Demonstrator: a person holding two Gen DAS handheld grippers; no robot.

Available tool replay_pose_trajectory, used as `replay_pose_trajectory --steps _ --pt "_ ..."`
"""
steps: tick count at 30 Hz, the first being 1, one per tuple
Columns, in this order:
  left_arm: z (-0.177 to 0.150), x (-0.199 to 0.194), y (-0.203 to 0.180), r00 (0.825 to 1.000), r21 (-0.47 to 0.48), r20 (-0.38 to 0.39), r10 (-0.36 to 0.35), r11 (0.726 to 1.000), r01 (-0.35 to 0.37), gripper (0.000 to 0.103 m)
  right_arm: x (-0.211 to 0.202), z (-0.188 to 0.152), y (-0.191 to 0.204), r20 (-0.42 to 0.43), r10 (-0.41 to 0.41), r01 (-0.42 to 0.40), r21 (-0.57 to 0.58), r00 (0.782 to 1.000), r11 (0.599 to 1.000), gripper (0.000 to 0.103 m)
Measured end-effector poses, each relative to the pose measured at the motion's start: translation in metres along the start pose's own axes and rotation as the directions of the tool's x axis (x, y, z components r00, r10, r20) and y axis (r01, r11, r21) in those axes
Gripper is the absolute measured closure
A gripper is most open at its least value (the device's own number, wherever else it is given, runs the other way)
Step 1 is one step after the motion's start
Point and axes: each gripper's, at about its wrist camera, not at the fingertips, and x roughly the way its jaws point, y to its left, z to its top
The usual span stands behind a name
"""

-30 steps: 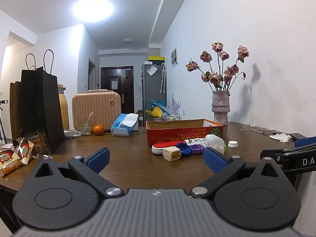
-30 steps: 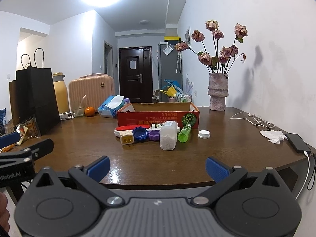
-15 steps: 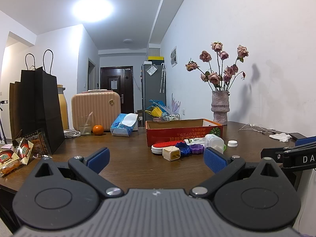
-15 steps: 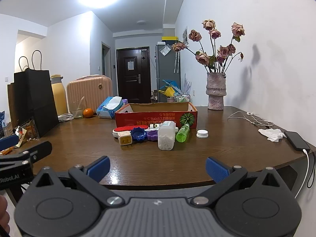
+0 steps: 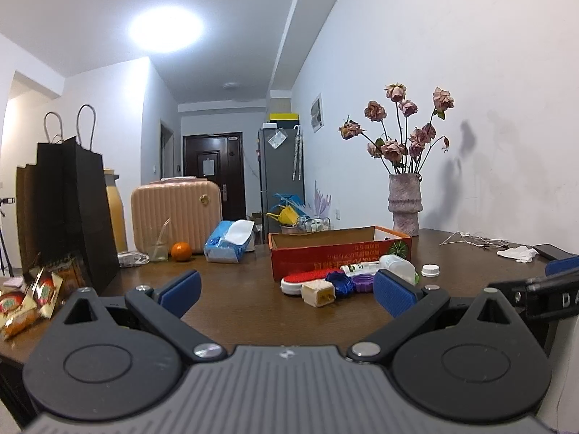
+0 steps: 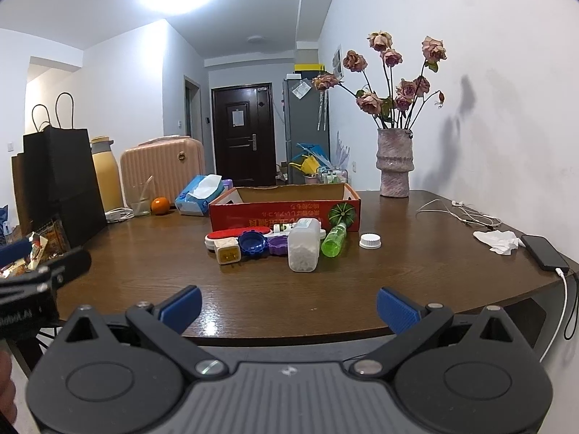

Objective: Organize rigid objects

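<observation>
Brown table (image 6: 398, 253): one red box (image 6: 286, 213), two bottles, three caps; left claw (image 5: 286, 291), right claw (image 6: 287, 307) wide, empty.

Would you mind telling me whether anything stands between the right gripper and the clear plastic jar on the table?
Nothing visible does. The right gripper is open and empty, and only bare table lies between it and the clear plastic jar. The green bottle and purple lid sit beside the jar, not in front.

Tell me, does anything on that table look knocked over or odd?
Yes. The green bottle lies on its side against the red box, and a white cap sits loose beside it. The box's printing is upside down.
</observation>
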Motion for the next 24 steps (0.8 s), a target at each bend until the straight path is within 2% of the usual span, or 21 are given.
replay_pose_trajectory --steps 5,9,13,15,18,21,24 --pt "0.001 0.025 0.005 0.999 -0.054 -0.033 -0.021 0.998 0.019 0.0 0.027 -0.001 -0.004 -0.045 0.029 -0.029 -0.004 0.999 1.0 0.0" --pt "-0.009 0.047 0.003 1.0 -0.024 -0.021 0.019 1.0 -0.019 0.0 0.054 -0.003 -0.01 -0.074 0.015 -0.016 -0.01 0.997 1.0 0.0" --pt "-0.013 0.077 0.008 0.993 -0.05 -0.09 -0.071 0.996 0.067 0.0 0.082 -0.001 -0.02 -0.099 -0.025 0.023 -0.016 0.995 1.0 0.0" --pt "-0.015 0.094 0.01 0.988 -0.076 -0.136 -0.072 0.995 0.062 0.0 0.094 0.003 -0.026 -0.103 -0.03 0.028 -0.024 0.994 0.999 0.0" --pt "-0.016 0.125 0.012 0.968 -0.069 -0.231 -0.094 0.994 0.08 0.0 0.118 0.013 -0.037 -0.133 -0.03 0.027 -0.021 0.991 0.999 0.0" --pt "-0.014 0.157 0.01 0.958 -0.091 -0.278 -0.066 0.995 0.042 0.0 0.146 0.027 -0.056 -0.146 -0.028 0.031 0.017 0.989 0.999 0.0" --pt "-0.01 0.192 0.001 0.956 -0.079 -0.291 -0.035 0.997 0.013 0.0 0.17 0.042 -0.076 -0.132 -0.031 0.036 0.035 0.991 0.999 0.0"
